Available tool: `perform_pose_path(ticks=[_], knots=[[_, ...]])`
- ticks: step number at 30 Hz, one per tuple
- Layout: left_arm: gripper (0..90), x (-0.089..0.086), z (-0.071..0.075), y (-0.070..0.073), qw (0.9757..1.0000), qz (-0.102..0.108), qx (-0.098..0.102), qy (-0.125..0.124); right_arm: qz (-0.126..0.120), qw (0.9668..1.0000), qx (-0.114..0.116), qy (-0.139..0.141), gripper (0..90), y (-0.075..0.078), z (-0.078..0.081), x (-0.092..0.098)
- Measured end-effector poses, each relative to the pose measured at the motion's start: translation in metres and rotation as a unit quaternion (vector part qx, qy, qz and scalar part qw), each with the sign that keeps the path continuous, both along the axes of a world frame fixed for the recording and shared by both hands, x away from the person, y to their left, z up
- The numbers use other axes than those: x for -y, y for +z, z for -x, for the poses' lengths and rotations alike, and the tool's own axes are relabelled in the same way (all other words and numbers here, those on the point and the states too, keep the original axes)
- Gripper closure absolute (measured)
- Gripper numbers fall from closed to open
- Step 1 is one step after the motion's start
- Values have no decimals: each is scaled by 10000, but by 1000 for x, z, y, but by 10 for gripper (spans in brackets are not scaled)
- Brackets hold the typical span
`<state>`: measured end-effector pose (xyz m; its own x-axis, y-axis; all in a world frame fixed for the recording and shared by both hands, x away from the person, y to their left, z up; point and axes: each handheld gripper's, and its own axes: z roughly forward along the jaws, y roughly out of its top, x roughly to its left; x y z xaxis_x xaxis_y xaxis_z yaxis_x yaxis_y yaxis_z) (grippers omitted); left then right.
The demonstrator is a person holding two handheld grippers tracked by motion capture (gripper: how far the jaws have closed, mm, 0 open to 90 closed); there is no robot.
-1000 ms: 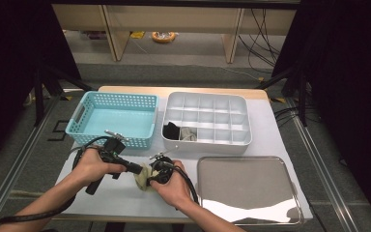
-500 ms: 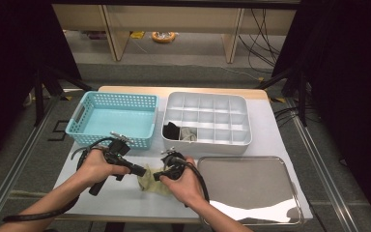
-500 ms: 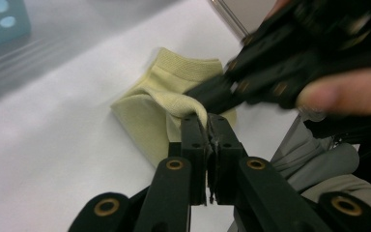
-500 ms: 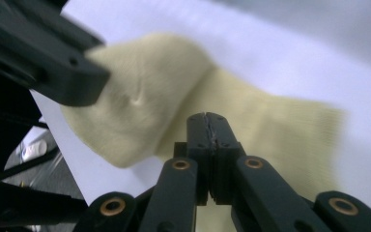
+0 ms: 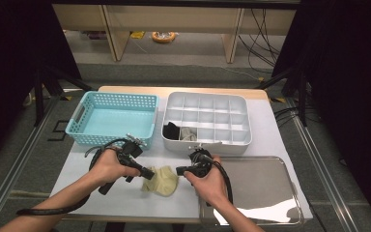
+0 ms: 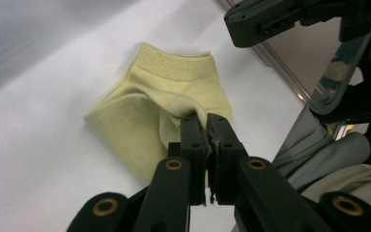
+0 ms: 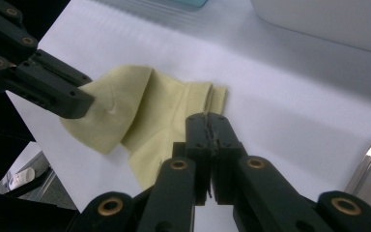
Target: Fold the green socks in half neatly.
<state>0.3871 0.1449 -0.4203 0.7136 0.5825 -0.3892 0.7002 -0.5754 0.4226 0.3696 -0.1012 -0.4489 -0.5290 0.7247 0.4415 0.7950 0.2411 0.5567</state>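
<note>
Right tool (image 5: 179, 170) has pulled away toward the tray (image 5: 270, 212), jaws shut, empty; left tool (image 5: 150, 175) pinches a fold of the yellow sock (image 5: 163, 181) lying on the worktop (image 5: 125, 203) btwn both hands.

One pale yellow sock (image 5: 161, 180) lies on the white table cover (image 5: 125, 198), near the front edge, between the turquoise basket (image 5: 113, 118) side and the metal tray (image 5: 251, 188). Short ankle type, with a ribbed cuff (image 6: 174, 62) at one end. The fabric is crumpled and partly folded over itself, not flat. One fold is raised off the surface and pinched between the closed jaws of the left gripper (image 6: 206, 118). The rest of the sock rests on the cover.
</note>
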Motion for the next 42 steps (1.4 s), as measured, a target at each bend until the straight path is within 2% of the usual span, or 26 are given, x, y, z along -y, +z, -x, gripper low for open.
perform_pose_path(ticks=[1, 4, 5, 7, 10, 11, 13, 17, 19, 21, 25, 30, 34, 38, 42], knots=[[856, 2, 0, 0, 10000, -24, -5, 7, -10, 10000, 34, -35, 881, -1, 1, 0], [853, 8, 0, -3, 10000, -29, 20, -20, -29, 10000, -63, 1, 880, 0, 1, 2], [853, 9, -1, -4, 10000, -52, 46, -17, -1, 10000, -16, 3, 880, 0, 0, 3], [851, 12, -1, -5, 9999, -59, 95, -49, 31, 9999, -5, -108, 879, 0, 1, 2], [850, 17, -1, -7, 9999, -50, 111, -98, -27, 10000, -21, 20, 878, 0, 0, 5], [850, 18, -1, -8, 9999, -38, 117, -121, -7, 9999, 33, -109, 878, -1, 1, 4], [846, 21, 0, -9, 9998, -55, 162, -122, 35, 10000, -18, -66, 876, -1, 1, 5], [842, 24, 1, -11, 9995, -40, 235, -196, 0, 9999, 23, -125, 874, -2, 1, 4], [841, 27, 1, -11, 9993, -68, 259, -247, -9, 9999, 12, -114, 873, -3, 1, 5], [841, 29, 2, -12, 9993, -43, 277, -251, -48, 9999, -120, -85, 871, -3, 1, 5], [839, 32, 2, -15, 9992, -27, 316, -250, -4, 9998, -138, -124, 867, -3, 1, 5], [833, 35, 1, -19, 9990, -50, 331, -303, 8, 9999, 2, -145, 863, -5, 0, 6], [834, 39, 1, -22, 9988, -42, 382, -301, 38, 9999, 18, -167, 861, -6, 0, 6], [835, 43, 2, -22, 9986, -46, 437, -311, -15, 9999, -100, -106, 861, -5, 0, 7], [842, 46, 2, -23, 9981, -41, 500, -347, 26, 9998, -15, -193, 860, -6, 0, 7]])
